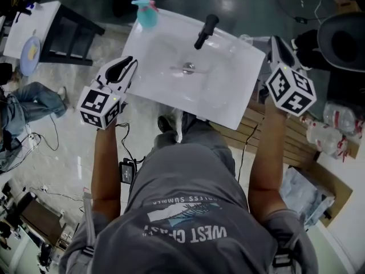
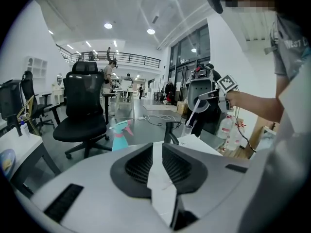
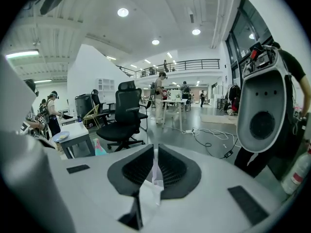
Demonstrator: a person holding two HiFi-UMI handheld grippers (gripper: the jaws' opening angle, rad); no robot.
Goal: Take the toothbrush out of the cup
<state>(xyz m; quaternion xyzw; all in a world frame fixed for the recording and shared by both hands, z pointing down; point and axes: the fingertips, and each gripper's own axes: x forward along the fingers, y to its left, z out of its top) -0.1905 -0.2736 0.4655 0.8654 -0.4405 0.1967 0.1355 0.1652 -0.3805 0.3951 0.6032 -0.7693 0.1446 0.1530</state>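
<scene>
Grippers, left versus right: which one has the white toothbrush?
The right gripper: its jaws pinch the thin white toothbrush, while the left gripper stands open with nothing between its jaws.

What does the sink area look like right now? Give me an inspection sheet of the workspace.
Surface: white sink with a black faucet.
Job's things: toothbrush held up, its lower end near the rim of the clear cup at the sink's corner.
Clutter: teal spray bottle on the sink's far edge.
Grippers: right gripper shut on the toothbrush; left gripper open, holding nothing.
Cables: loose cables on the floor.
Surroundings: office chair, side table, plastic bottles.
</scene>
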